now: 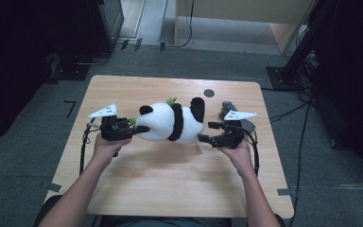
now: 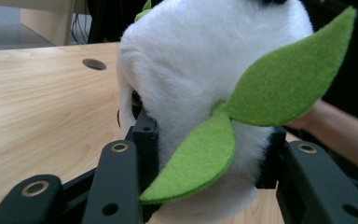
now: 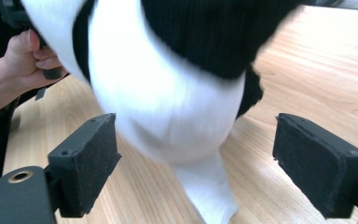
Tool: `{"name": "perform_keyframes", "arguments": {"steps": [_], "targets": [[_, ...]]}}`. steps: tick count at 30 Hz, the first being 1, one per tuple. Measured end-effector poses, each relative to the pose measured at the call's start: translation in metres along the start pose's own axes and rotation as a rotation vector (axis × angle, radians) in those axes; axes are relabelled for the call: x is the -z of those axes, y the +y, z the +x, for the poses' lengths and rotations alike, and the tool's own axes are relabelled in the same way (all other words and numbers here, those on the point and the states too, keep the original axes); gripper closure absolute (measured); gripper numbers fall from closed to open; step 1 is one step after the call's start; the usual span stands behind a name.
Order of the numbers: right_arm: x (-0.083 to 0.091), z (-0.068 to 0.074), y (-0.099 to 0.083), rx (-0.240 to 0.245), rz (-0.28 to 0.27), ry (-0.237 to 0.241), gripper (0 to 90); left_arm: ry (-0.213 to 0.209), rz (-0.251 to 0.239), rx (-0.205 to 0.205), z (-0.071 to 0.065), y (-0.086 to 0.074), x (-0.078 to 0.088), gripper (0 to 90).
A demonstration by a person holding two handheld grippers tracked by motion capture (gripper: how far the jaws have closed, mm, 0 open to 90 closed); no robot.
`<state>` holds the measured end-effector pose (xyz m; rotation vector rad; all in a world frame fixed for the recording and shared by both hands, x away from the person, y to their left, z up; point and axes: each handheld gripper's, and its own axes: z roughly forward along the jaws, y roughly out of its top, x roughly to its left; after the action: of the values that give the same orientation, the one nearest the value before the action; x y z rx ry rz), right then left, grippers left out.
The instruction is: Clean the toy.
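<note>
A black-and-white plush panda (image 1: 170, 124) with green felt leaves (image 2: 279, 84) on its head lies sideways just above the wooden table (image 1: 170, 189). My left gripper (image 1: 139, 131) is shut on the panda's head (image 2: 200, 70), with a black jaw pressing into the white fur on each side. My right gripper (image 1: 206, 132) stands open at the panda's other end. Its two pads (image 3: 86, 158) flank the white lower body (image 3: 168, 93) without touching it. A white tag or tail (image 3: 209, 191) hangs down between them.
A grey object (image 1: 231, 111) lies on the table just behind the right gripper. A round cable hole (image 1: 209, 93) sits near the table's far edge. Dark equipment and cables stand on the floor at both sides, and a light wooden cabinet (image 1: 246, 12) is behind.
</note>
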<state>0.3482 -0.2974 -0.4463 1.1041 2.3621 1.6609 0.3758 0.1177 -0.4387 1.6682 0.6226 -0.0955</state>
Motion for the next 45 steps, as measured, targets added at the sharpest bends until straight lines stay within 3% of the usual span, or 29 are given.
{"name": "perform_keyframes", "arguments": {"steps": [2, 4, 7, 9, 12, 14, 18, 22, 24, 26, 28, 33, 38, 41, 45], "targets": [[-0.008, 0.002, -0.002, 0.017, 0.016, 0.017, 14.2, -0.010, -0.014, 0.038, 0.001, 0.000, -0.002, 56.1], [-0.018, 0.008, -0.004, 0.049, 0.033, -0.003, 14.1, -0.035, -0.016, 0.084, 0.002, -0.002, -0.006, 56.0], [-0.027, 0.014, -0.004, 0.093, 0.010, -0.016, 12.2, -0.060, -0.021, 0.164, 0.003, -0.008, -0.014, 55.8], [-0.031, 0.016, -0.003, 0.101, 0.014, -0.071, 11.9, -0.066, -0.028, 0.236, 0.007, -0.013, -0.019, 55.3], [-0.034, 0.017, -0.004, 0.113, 0.020, -0.115, 16.1, -0.058, -0.020, 0.280, 0.012, -0.020, -0.023, 54.1], [-0.034, 0.019, -0.004, 0.128, 0.037, -0.144, 24.1, -0.035, -0.006, 0.268, 0.012, -0.020, -0.025, 51.8], [-0.028, 0.023, 0.001, 0.134, 0.045, -0.170, 35.9, 0.012, 0.013, 0.192, 0.006, -0.017, -0.026, 41.9], [-0.022, 0.022, 0.006, 0.076, 0.051, -0.172, 37.8, 0.034, 0.013, 0.148, 0.004, -0.014, -0.027, 27.0], [-0.020, 0.023, 0.009, 0.067, 0.055, -0.183, 38.2, 0.092, 0.018, 0.079, 0.001, -0.013, -0.025, 23.1], [-0.016, 0.023, 0.011, 0.053, 0.062, -0.204, 40.5, 0.173, 0.035, -0.027, -0.003, -0.012, -0.022, 21.8], [-0.013, 0.022, 0.012, 0.039, 0.064, -0.224, 42.9, 0.221, 0.046, -0.073, -0.006, -0.011, -0.020, 22.0], [-0.010, 0.019, 0.012, -0.008, 0.076, -0.219, 45.2, 0.204, 0.069, -0.056, -0.005, -0.013, -0.021, 22.3], [0.003, 0.016, 0.015, -0.076, 0.032, -0.217, 45.1, 0.202, 0.115, -0.125, -0.012, -0.018, -0.025, 22.1], [0.009, 0.017, 0.016, -0.102, 0.033, -0.194, 44.8, 0.201, 0.134, -0.125, -0.015, -0.023, -0.034, 20.4], [0.004, 0.026, 0.018, -0.093, 0.050, -0.186, 43.8, 0.175, 0.143, -0.140, -0.018, -0.029, -0.044, 20.6]]}}
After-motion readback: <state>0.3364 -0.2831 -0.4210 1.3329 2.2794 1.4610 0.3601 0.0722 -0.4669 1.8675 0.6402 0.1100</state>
